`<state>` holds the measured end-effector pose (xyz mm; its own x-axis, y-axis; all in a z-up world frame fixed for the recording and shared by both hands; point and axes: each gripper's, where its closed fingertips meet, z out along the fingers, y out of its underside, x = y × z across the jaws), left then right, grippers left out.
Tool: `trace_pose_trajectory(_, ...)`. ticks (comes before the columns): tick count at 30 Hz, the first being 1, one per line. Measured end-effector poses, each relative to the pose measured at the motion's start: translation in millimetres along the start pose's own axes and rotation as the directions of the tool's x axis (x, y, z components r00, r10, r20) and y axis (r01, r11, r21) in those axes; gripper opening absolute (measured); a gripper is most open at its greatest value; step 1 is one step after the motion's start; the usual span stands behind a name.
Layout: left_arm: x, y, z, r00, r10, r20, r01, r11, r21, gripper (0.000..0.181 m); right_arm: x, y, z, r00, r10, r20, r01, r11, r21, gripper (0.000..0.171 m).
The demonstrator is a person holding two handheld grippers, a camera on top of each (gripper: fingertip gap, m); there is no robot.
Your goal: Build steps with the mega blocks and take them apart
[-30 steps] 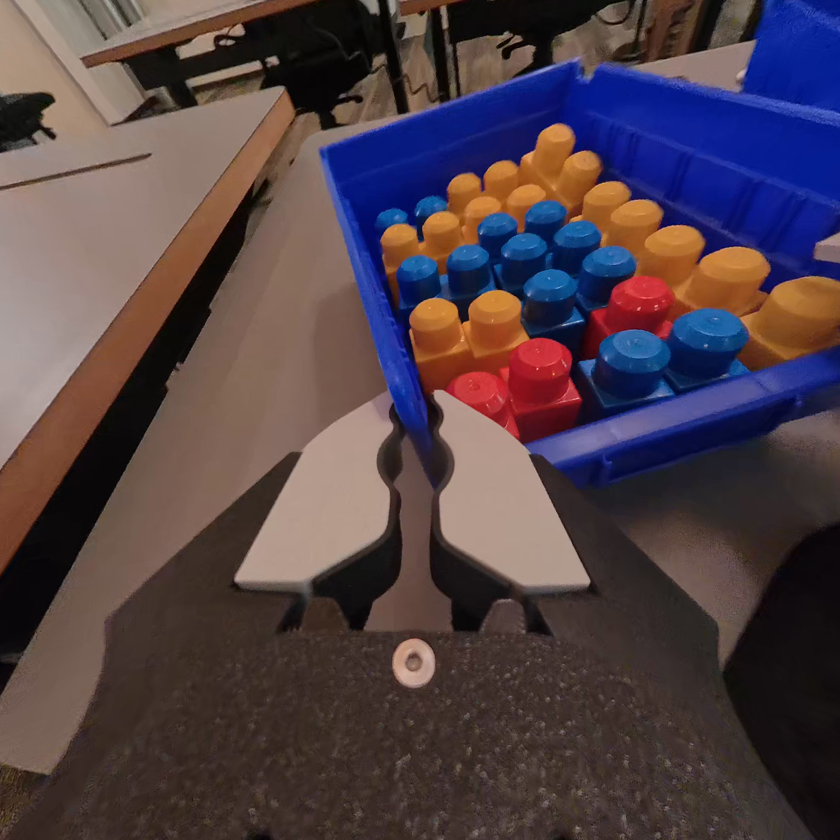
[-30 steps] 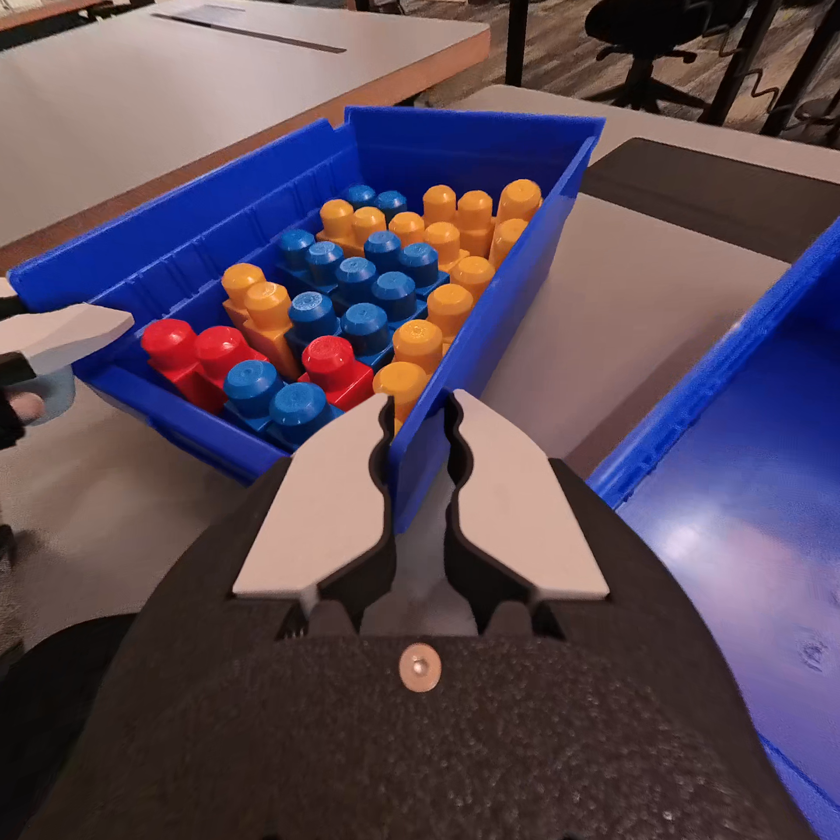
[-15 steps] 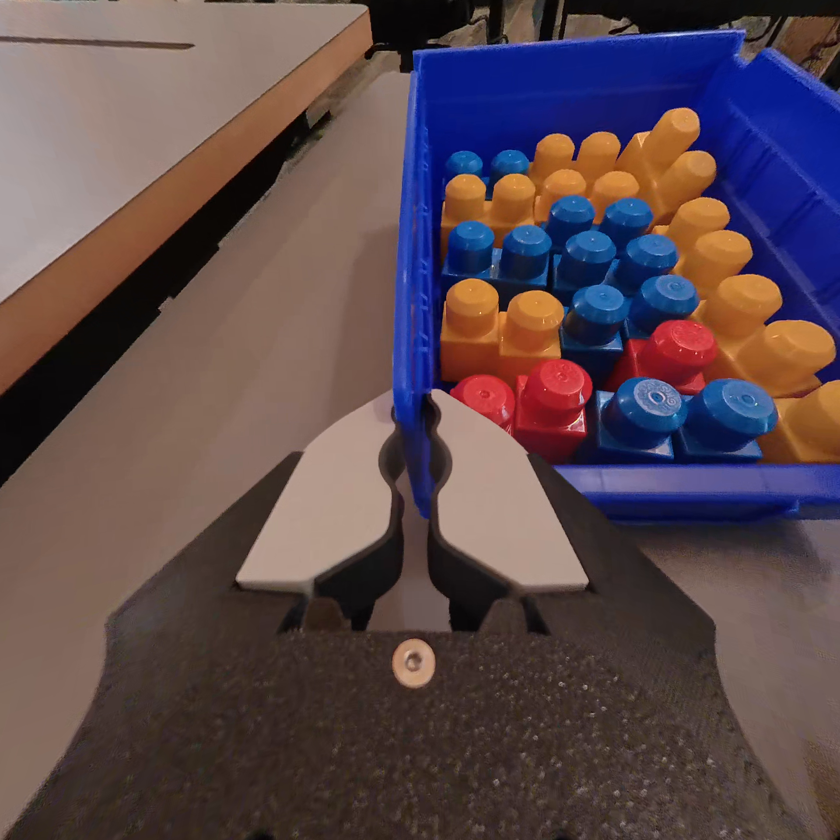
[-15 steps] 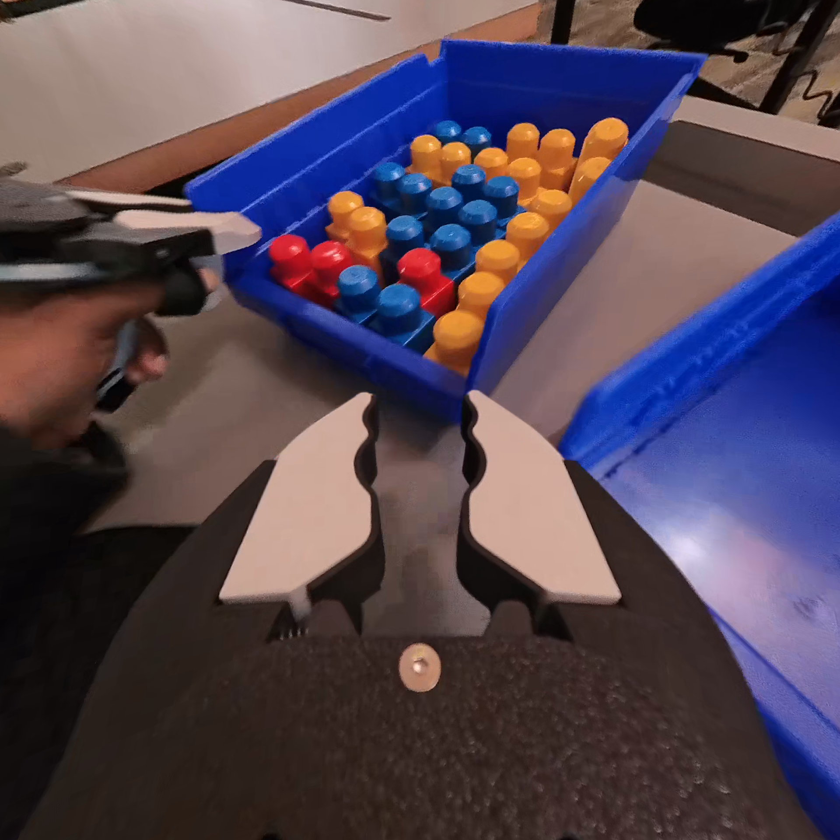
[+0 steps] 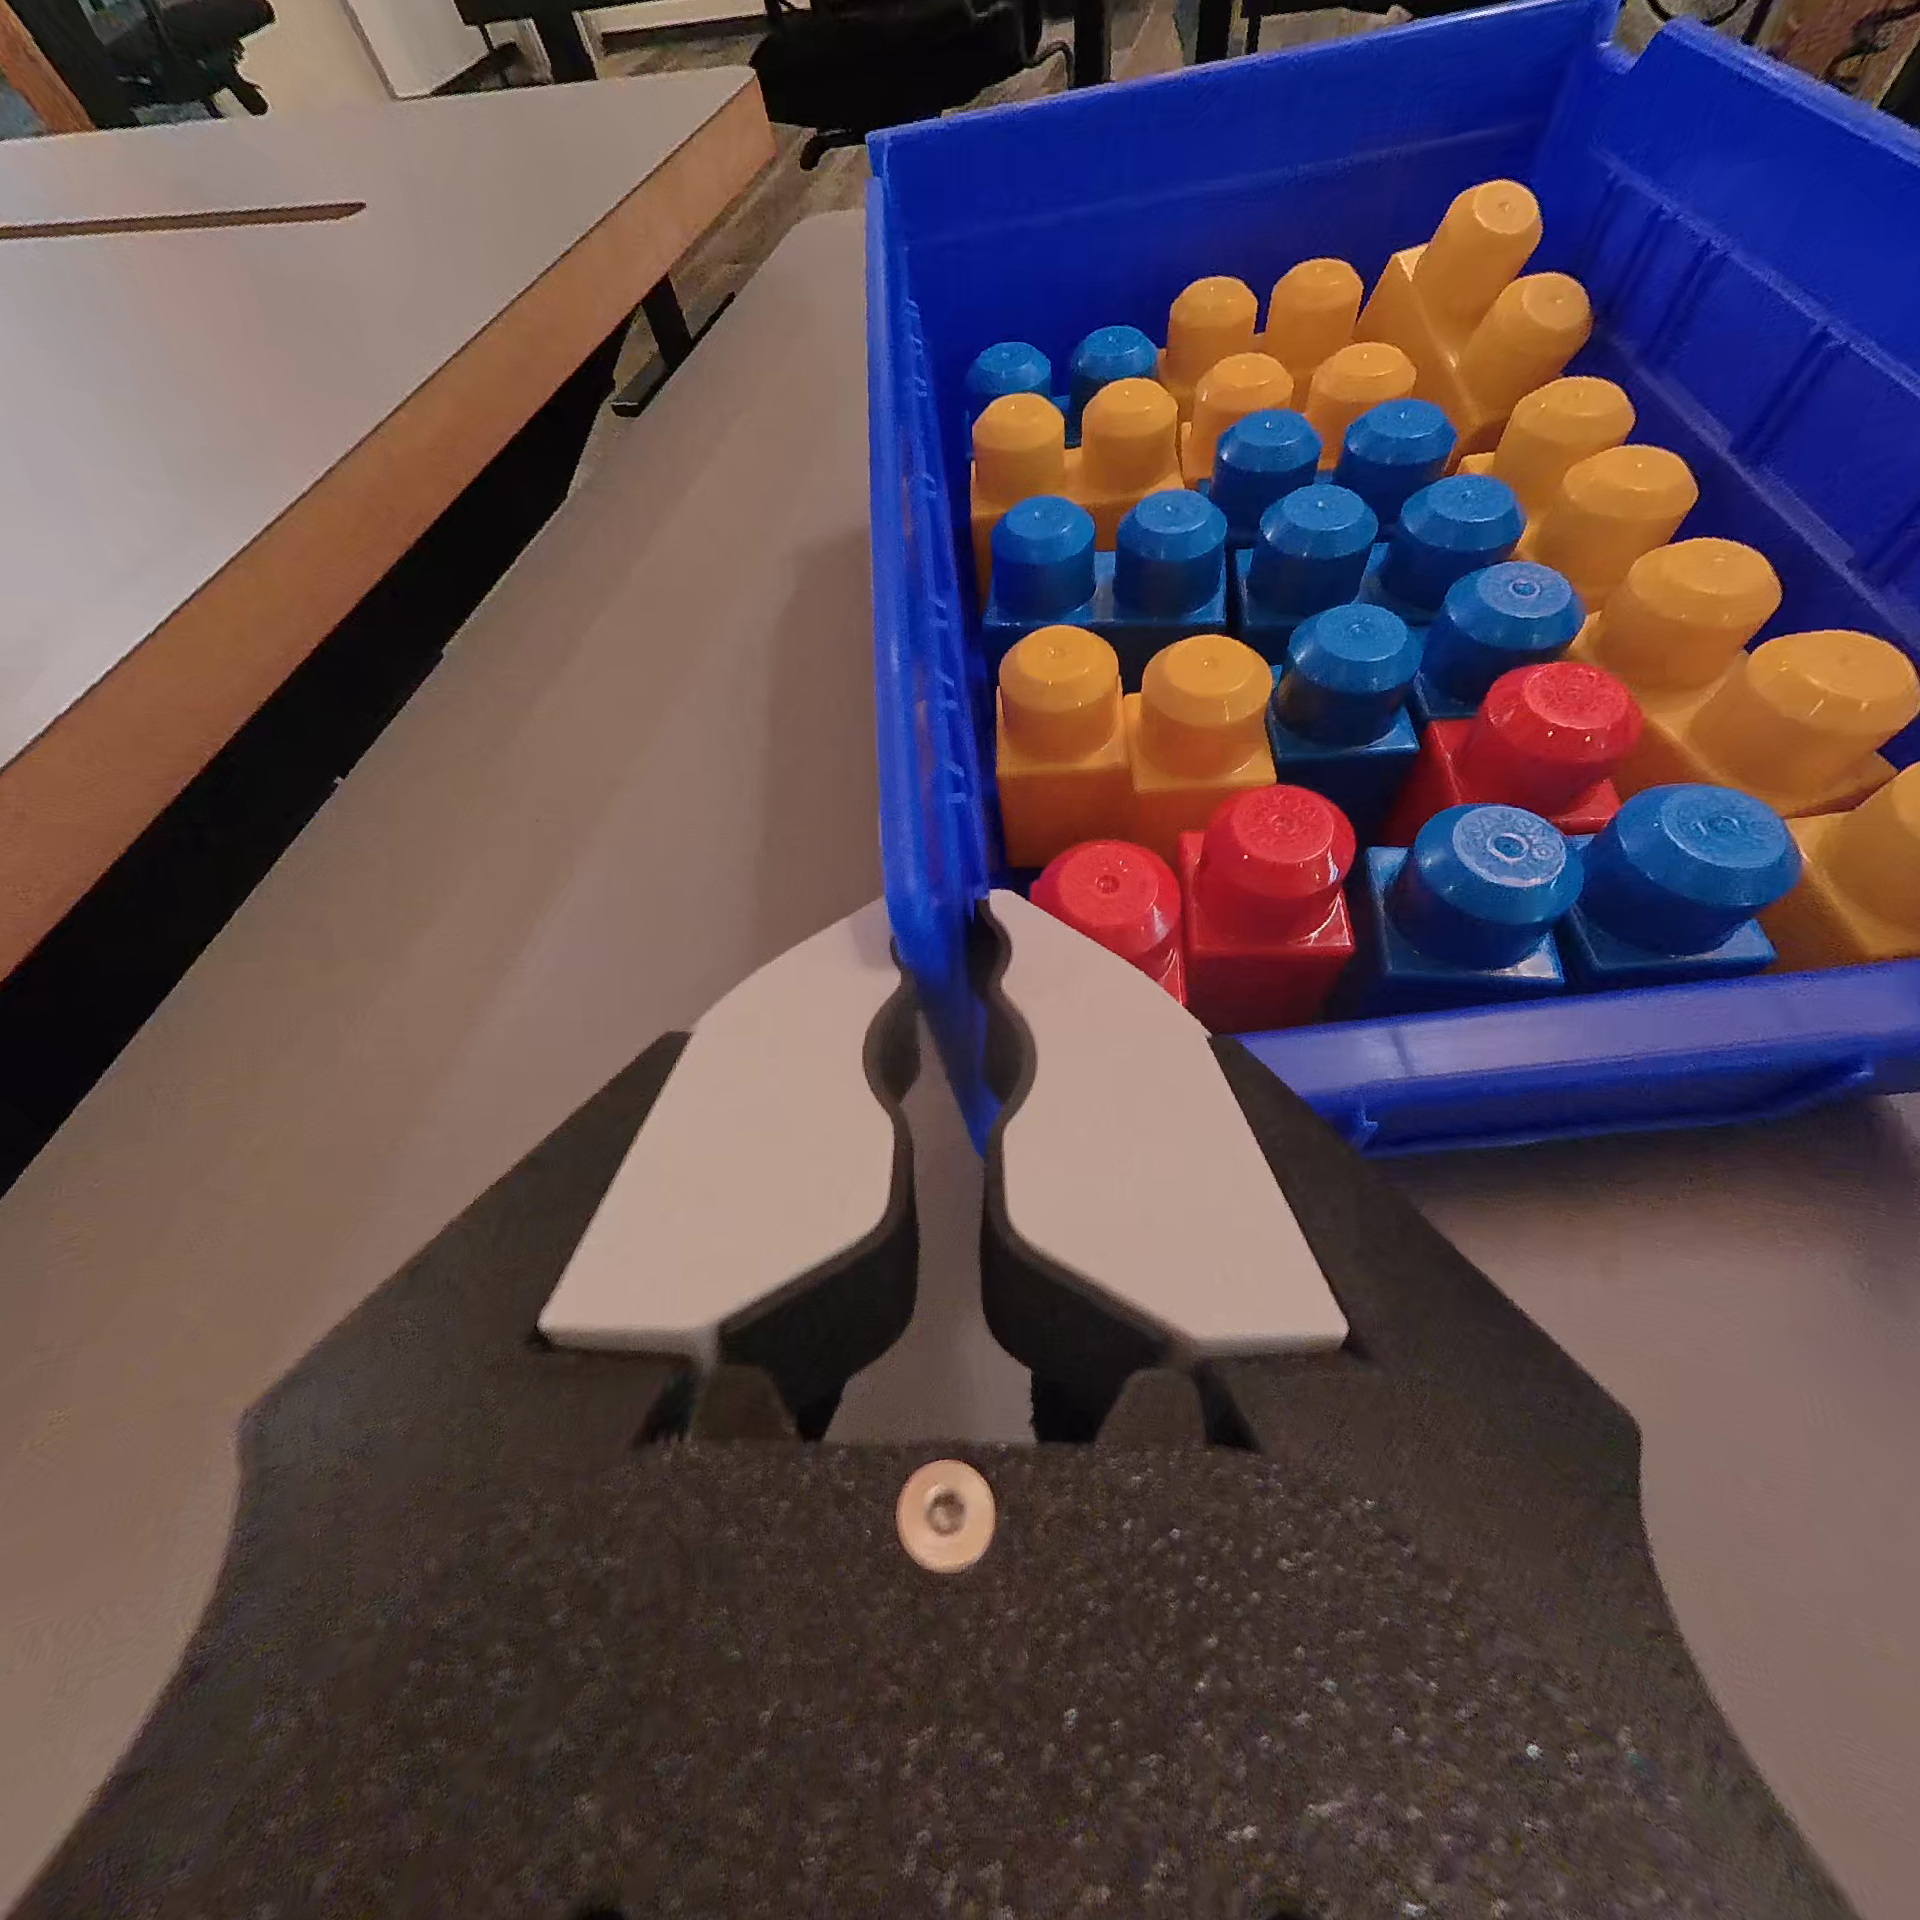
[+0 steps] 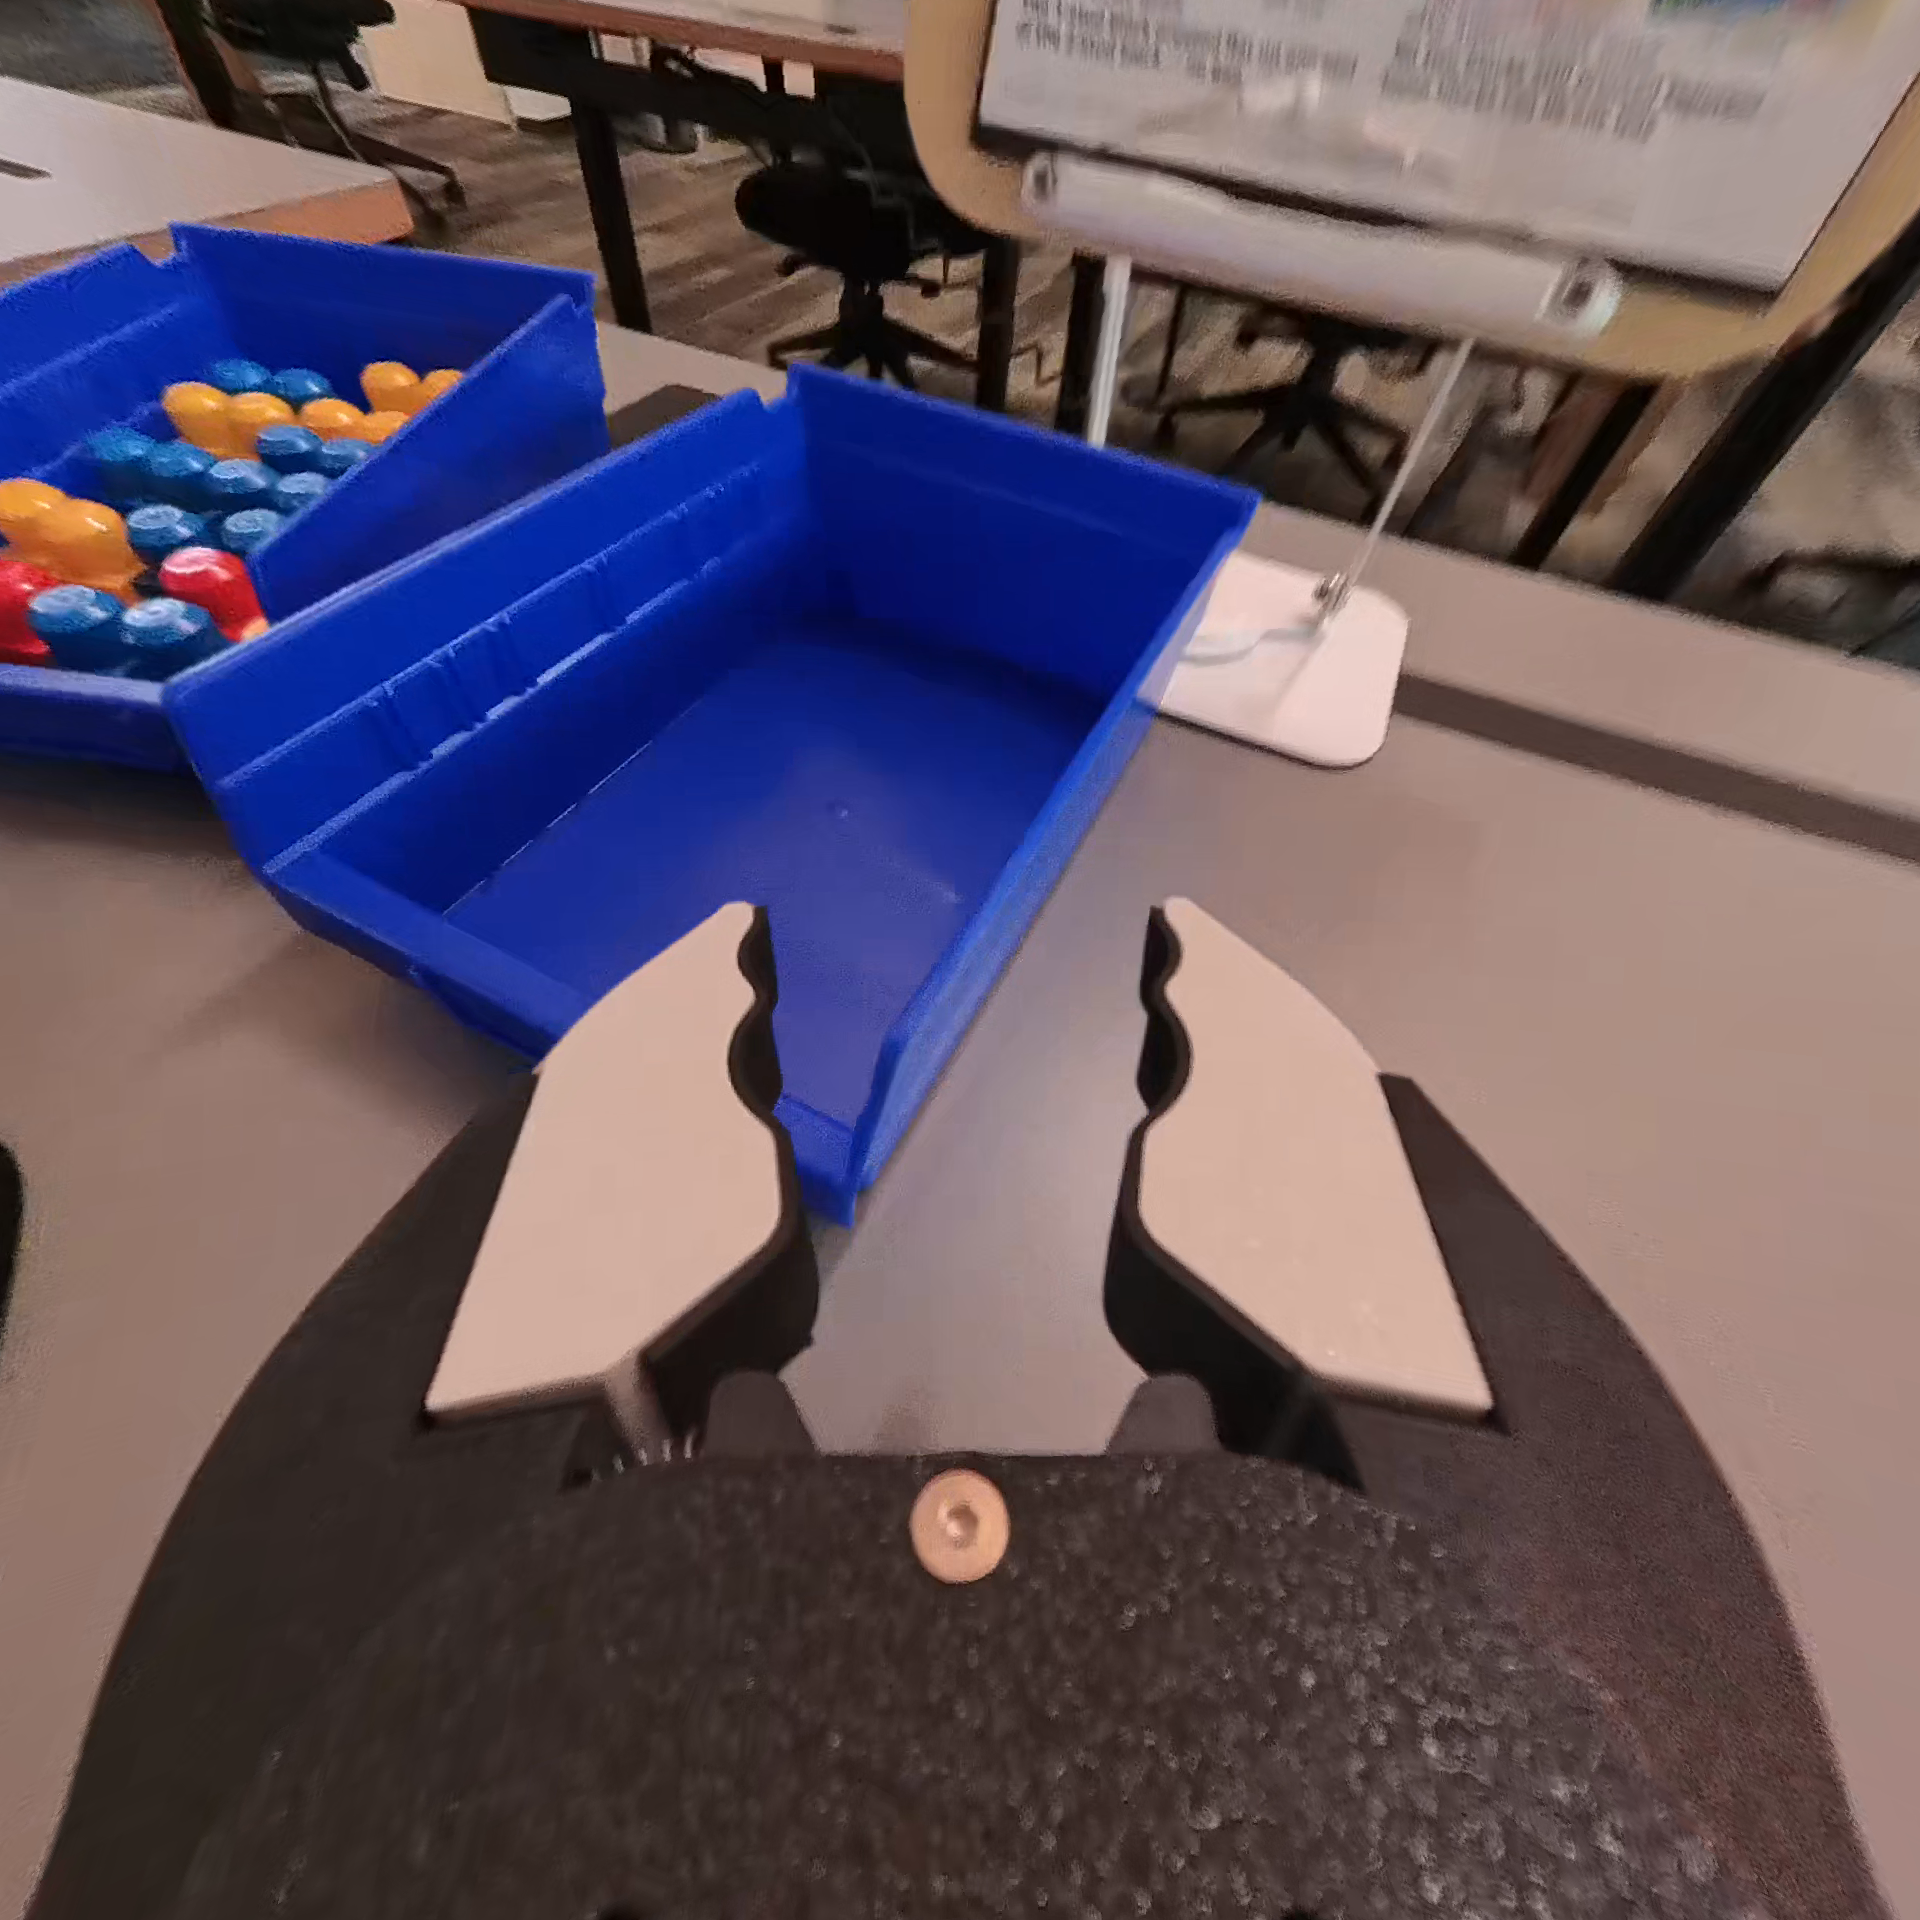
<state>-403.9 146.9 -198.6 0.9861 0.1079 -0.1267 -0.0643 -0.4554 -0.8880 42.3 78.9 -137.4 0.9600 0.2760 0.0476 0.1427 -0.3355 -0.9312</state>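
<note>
My left gripper [image 5: 943, 925] is clamped on the near left corner of the blue bin [image 5: 914, 644] that holds the blocks: one of its fingers [image 5: 758, 1122] sits outside the wall, the other inside, and the wall fills the narrow gap between them. The bin rests on the grey surface [image 5: 499, 935].

The blocks [image 5: 1320, 665] stand packed inside it, studs up. Red ones [image 5: 1262, 883] are nearest my fingers, a yellow pair just behind them, blue ones through the middle, and more yellow along the right side and the back, where one yellow block [image 5: 1465, 270] leans tilted.

My right gripper [image 6: 951, 914] holds nothing; its fingers are spread wide above the near right corner of a second blue bin [image 6: 997, 862]. Only the bare blue floor of this bin shows inside. It lies just beside the bin of blocks [image 6: 436, 457], which shows at the far left of the right wrist view, blurred. Whether the two bins touch I cannot tell.

Beyond the second bin, a white flat base [image 6: 1299, 686] with a thin rod stands on the surface.
</note>
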Motion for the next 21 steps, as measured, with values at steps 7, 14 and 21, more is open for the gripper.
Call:
trace_pose_trajectory(7,1,-1,2,1.0,0.023,0.02,-0.023,1.0,0.014,0.009,-10,26,31,1.0,0.027,0.014,-0.026,0.995,-0.098,0.06)
trace_pose_trajectory(14,6,3,2,0.999,0.035,-0.018,-0.034,0.999,0.019,0.018,15,31,28,0.995,-0.022,-0.099,0.008,0.99,-0.142,0.012)
trace_pose_trajectory(21,9,-1,-7,0.998,0.032,-0.053,-0.029,0.997,0.071,0.023,59,44,-19,0.988,0.08,-0.134,-0.099,0.985,-0.141,0.004)
